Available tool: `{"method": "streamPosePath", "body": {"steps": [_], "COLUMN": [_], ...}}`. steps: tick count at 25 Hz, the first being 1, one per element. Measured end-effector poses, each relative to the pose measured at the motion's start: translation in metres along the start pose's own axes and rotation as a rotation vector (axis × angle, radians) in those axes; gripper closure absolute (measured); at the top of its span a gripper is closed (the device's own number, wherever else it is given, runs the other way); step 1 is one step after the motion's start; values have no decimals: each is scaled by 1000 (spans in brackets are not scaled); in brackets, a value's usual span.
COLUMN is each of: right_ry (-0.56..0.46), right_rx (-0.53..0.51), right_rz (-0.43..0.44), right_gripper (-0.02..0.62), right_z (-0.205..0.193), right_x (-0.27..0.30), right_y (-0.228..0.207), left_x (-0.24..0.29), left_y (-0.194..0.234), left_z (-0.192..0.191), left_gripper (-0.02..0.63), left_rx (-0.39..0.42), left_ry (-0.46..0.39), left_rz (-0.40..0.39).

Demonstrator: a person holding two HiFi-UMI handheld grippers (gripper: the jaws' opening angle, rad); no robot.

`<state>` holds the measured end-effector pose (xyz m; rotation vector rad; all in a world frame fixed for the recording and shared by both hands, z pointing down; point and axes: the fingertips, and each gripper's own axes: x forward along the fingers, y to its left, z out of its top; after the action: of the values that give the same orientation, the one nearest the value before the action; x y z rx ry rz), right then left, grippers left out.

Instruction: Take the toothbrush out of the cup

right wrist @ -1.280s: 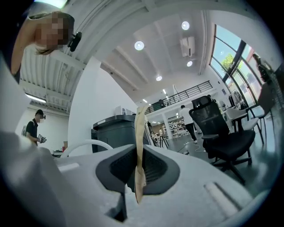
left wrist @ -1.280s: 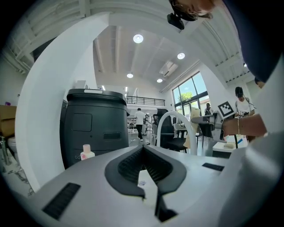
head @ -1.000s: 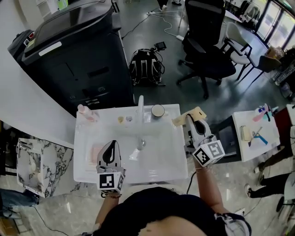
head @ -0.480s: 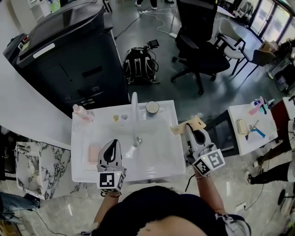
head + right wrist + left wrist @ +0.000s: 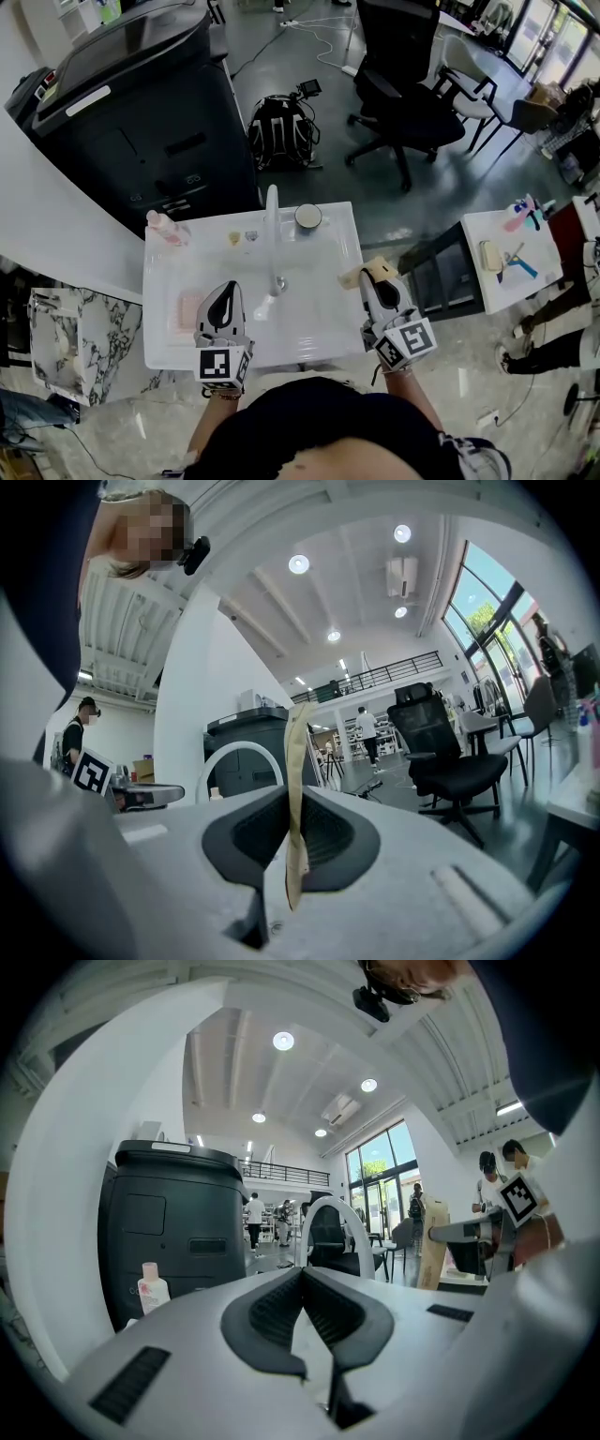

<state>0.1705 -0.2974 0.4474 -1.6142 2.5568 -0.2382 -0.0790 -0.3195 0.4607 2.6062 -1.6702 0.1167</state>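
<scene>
While the left gripper hovers over the sink, jaws pressed together, the right gripper pinches a tan sheet.

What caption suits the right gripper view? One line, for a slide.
Right gripper shut on a thin tan sheet, white faucet arch and black office chair beyond.

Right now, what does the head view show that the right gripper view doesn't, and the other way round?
Head view only: the cup at the back edge of the sink, and a pink bar in the basin. Right gripper view only: the right hand-held gripper seen with its jaws closed on a thin tan sheet edge-on, plus ceiling lights. Both: the faucet, the black office chair, the left hand-held gripper.
</scene>
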Motion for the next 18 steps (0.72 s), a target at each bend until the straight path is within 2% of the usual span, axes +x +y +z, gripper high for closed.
{"method": "streamPosePath", "body": {"steps": [18], "right_ry": [72], "right_rx": [44], "right_rz": [-25], "right_gripper": [569], "right_z": [-34], "right_x": [6], "right_y": [13], "left_x": [-9], "left_y": [13], "left_z": [-6], "left_gripper": [604], "left_rx": [-5], "left_ry": [11], "left_rz": [30]}}
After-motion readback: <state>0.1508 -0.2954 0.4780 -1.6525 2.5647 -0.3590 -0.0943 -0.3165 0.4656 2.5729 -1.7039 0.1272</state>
